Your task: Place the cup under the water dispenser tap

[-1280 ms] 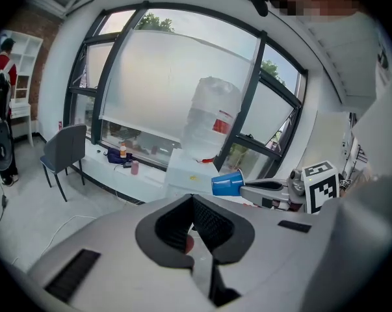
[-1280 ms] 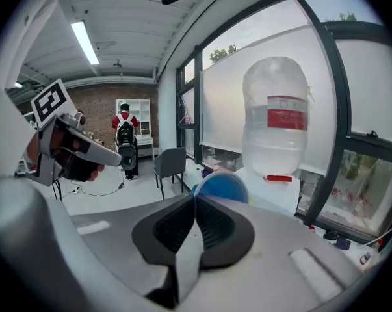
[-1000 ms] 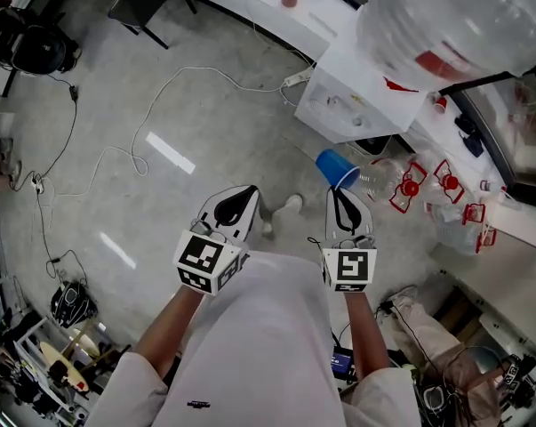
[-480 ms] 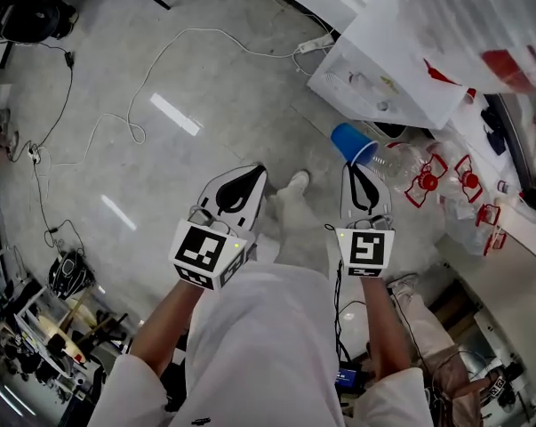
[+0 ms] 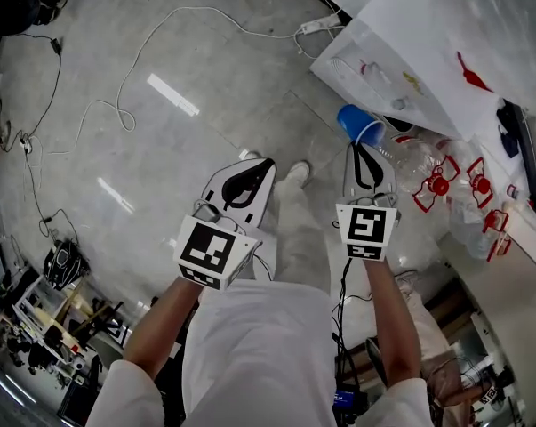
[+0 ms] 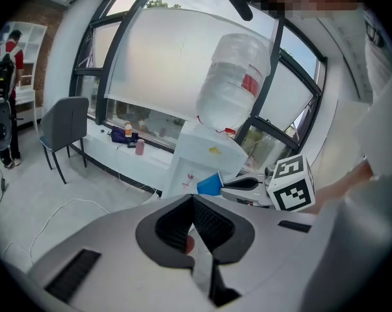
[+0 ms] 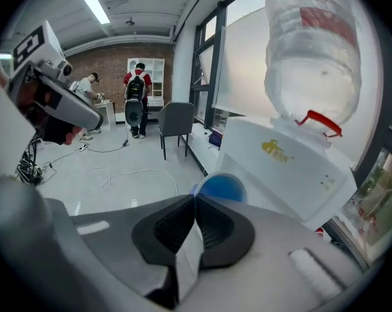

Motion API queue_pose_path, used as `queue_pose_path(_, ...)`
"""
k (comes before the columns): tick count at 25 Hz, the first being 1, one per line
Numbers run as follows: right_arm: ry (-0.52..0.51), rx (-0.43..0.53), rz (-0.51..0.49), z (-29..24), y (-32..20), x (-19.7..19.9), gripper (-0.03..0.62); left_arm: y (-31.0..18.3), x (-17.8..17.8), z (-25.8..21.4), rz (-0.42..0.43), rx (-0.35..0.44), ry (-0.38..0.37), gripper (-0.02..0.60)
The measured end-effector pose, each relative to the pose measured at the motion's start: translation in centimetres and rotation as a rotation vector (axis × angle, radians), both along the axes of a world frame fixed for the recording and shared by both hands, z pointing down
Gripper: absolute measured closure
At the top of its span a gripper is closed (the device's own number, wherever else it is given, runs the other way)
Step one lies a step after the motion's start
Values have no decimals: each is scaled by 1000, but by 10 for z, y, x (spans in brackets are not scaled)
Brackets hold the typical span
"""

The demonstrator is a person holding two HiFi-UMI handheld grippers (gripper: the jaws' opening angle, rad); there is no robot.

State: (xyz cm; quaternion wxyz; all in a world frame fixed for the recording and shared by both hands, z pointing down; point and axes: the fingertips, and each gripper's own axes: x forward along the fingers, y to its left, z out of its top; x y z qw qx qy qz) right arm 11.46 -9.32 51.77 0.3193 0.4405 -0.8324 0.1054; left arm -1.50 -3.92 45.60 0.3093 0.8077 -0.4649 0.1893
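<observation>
A blue plastic cup [image 5: 358, 124] [image 7: 222, 188] hangs by its rim from my right gripper [image 5: 367, 149] [image 7: 194, 197], which is shut on it. The cup tilts, mouth toward the gripper, just in front of the white water dispenser [image 5: 401, 69] [image 7: 287, 168], below its top edge. A large clear bottle [image 7: 313, 51] stands inverted on the dispenser. My left gripper [image 5: 257, 163] [image 6: 193, 197] is shut with nothing in it, to the left of the right one. From the left gripper view the cup [image 6: 210, 184] shows against the dispenser's front [image 6: 196, 158].
White cables [image 5: 134, 69] and a power strip [image 5: 325, 22] lie on the grey floor. Empty clear jugs with red handles [image 5: 436, 185] sit right of the dispenser. A grey chair [image 7: 173, 119] and people [image 7: 137, 90] are farther back. My own shoe [image 5: 294, 172] shows between the grippers.
Both grippers have sunk and moved toward the dispenser. The cup, still held, has come nearer the dispenser's front.
</observation>
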Motion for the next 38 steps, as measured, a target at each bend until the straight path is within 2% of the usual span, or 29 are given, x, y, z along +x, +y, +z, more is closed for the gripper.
queue_pose_path(16,123,-69,35,116,-50,17,574,-22,12,103,15,-92,3,580)
queue_pose_path(21,179,-66,55,143,-69,23,574,-33,14,125,3,-105,32,580)
queue_pose_path(38,351,-106,-20,222,-115,15,574,-64,6,183,0,-121,28,580)
